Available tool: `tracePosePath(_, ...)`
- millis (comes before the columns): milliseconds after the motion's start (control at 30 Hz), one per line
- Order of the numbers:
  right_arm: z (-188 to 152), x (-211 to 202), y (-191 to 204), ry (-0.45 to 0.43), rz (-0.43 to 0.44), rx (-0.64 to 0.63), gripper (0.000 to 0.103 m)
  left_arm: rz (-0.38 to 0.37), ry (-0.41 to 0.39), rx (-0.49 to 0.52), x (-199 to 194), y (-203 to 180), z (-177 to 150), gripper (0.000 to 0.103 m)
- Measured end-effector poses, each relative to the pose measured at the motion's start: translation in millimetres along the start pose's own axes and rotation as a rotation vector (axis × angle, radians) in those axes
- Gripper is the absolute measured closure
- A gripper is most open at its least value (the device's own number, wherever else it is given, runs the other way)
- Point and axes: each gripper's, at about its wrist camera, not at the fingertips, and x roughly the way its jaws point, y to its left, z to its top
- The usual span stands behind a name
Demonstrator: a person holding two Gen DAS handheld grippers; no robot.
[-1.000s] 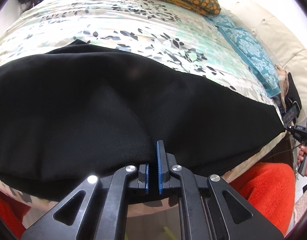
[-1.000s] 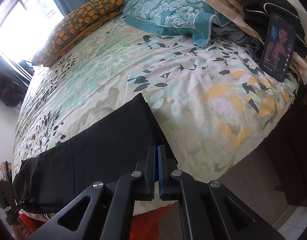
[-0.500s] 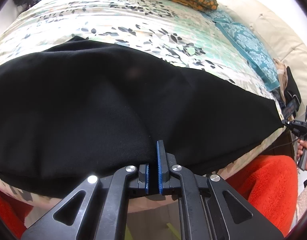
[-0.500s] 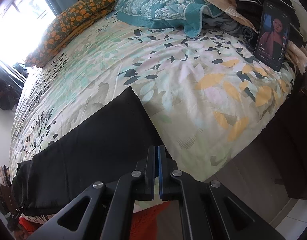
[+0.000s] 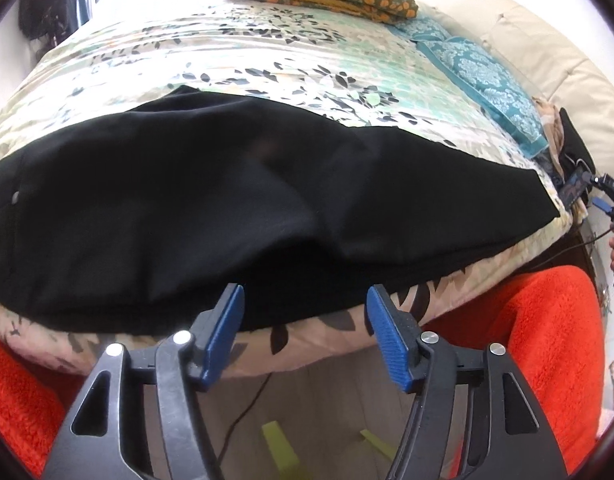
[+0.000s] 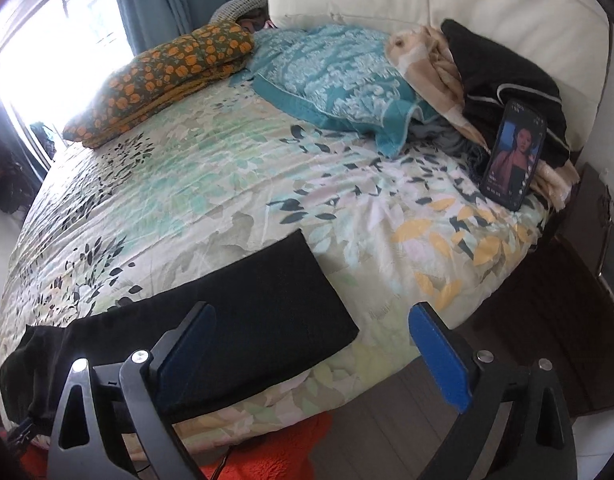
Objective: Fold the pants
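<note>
Left gripper (image 5: 305,312) spread wide and empty, black pants (image 5: 227,200) lying flat just ahead along the bed's near edge, right gripper (image 6: 313,334) likewise wide and empty, pant-leg end (image 6: 291,304) between and beyond its fingers, floral bedspread (image 6: 187,184) beyond, phone (image 6: 513,160) propped far right

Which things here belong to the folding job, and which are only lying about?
For the job: black pants, left gripper and right gripper, both open.

Lying about: phone, teal pillow, orange-flowered pillow, black garment by the headboard.
</note>
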Motion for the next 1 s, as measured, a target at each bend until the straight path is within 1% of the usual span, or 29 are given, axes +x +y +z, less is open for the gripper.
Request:
tracePosePath(67, -3.7, -21.4, 34.8, -0.044, 0.041, -0.073, 0.006, 0.008, -0.017, -0.049, -10.7, 18.2, -5.5, 0.035)
tracePosePath(167, -22.4, -37.0, 97.7, -0.049, 0.150, -0.161, 0.006, 0.041, -0.062, -0.192, -22.0, 61.4, -3.0, 0.035)
tracePosePath(233, -44.9, -36.1, 146.2, 0.000, 0.260, -0.207, 0.005, 0.071, -0.108, -0.319, -30.6, 99.3, 1.5, 0.035)
tracePosePath(300, -75.4, -29.4, 199.7, 0.080, 0.385, -0.294, 0.005, 0.098, -0.141, -0.405, -38.8, 134.0, 4.1, 0.035)
tracePosePath(367, -115.0, -24.4, 260.1, 0.154, 0.505, -0.450, 0.006, 0.130, -0.123, -0.445, -40.0, 160.3, 4.4, 0.035)
tracePosePath(400, -137.8, -23.5, 289.3, 0.174, 0.537, -0.548, 0.006, 0.143, -0.115, -0.468, -40.7, 173.4, 3.2, 0.035)
tracePosePath(467, -180.0, -21.7, 344.4, 0.189, 0.554, -0.759, 0.006, 0.159, -0.125, -0.548, -47.3, 199.2, -2.4, 0.036)
tracePosePath(533, -211.5, -19.7, 379.6, 0.184, 0.554, -0.900, 0.006, 0.161, -0.162, -0.648, -60.3, 227.9, -11.4, 0.036)
tracePosePath(567, -221.4, -17.7, 389.5, 0.179, 0.552, -0.935, 0.006, 0.170, -0.175, -0.679, -66.8, 240.2, -15.8, 0.036)
tracePosePath(633, -230.8, -14.9, 397.1, 0.182, 0.572, -0.931, 0.006, 0.185, -0.180, -0.704, -75.4, 261.8, -22.5, 0.036)
tracePosePath(700, -231.2, -11.8, 393.6, 0.201, 0.612, -0.871, 0.006, 0.176, -0.180, -0.727, -80.0, 278.7, -29.3, 0.036)
tracePosePath(767, -227.3, -6.1, 386.1, 0.223, 0.646, -0.795, 0.006, 0.140, -0.162, -0.750, -76.1, 291.1, -34.7, 0.036)
tracePosePath(833, -225.8, 0.9, 379.5, 0.243, 0.647, -0.734, 0.006, 0.111, -0.127, -0.751, -65.2, 294.8, -35.2, 0.037)
tracePosePath(867, -225.0, 4.7, 375.9, 0.255, 0.644, -0.706, 0.006, 0.110, -0.113, -0.746, -60.0, 294.4, -35.2, 0.037)
tracePosePath(933, -222.1, 10.5, 370.3, 0.276, 0.645, -0.656, 0.006, 0.130, -0.076, -0.743, -47.4, 296.3, -31.5, 0.038)
tracePosePath(1000, -216.7, 9.9, 370.4, 0.267, 0.652, -0.627, 0.006, 0.148, -0.070, -0.780, -43.8, 306.2, -31.1, 0.046)
